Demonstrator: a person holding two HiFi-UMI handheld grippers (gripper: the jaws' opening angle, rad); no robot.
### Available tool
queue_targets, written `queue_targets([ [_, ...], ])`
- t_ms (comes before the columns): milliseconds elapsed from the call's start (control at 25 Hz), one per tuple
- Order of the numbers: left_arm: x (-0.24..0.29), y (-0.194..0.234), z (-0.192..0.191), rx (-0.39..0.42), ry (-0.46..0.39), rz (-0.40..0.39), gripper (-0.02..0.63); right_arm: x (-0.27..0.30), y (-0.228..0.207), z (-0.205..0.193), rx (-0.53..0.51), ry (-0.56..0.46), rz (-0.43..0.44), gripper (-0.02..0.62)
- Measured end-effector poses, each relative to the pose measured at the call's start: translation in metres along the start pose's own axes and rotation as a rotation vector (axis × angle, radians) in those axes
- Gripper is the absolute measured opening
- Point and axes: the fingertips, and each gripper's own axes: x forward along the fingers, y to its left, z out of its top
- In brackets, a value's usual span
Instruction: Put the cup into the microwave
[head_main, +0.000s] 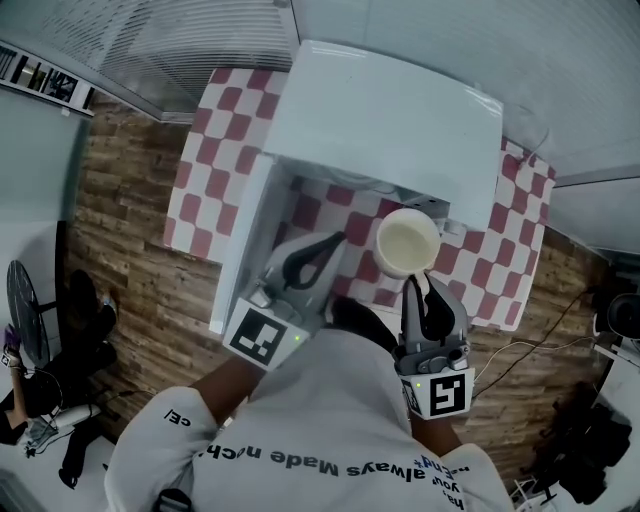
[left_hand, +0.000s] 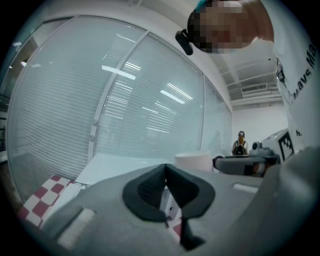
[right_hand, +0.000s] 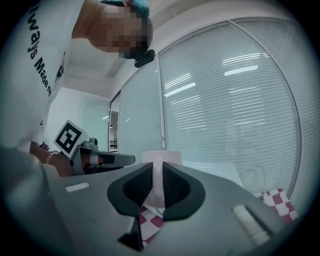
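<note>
Right tongs (right_hand: 156, 187) pinched on the handle of the white cup (head_main: 407, 243). The cup is upright and held off the checkered bench (head_main: 200, 190), just in front of the white microwave (head_main: 390, 120). Cup interior is pale; cannot tell if anything is in it.
Left tongs (left_hand: 166, 187) pressed together, nothing between them, beside the open microwave door (head_main: 243, 240).

An office-like room: glass partition walls (right_hand: 235, 100) with slatted blinds (head_main: 170, 50) across the upper frame; a microwave (head_main: 390, 120) sits on a checked tablecloth (head_main: 215, 150).
</note>
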Motion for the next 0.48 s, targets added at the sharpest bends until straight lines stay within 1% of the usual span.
queue_targets([
  [320, 0.007, 0.013, -0.049, -0.018, 0.071, 0.023, 0.000, 0.014, -0.002, -0.048, 0.007, 0.042, 0.022, 0.037],
  [480, 0.014, 0.023, -0.073, -0.030, 0.093, 0.032, 0.000, 0.026, -0.006, -0.068, 0.020, 0.048, 0.007, 0.037],
])
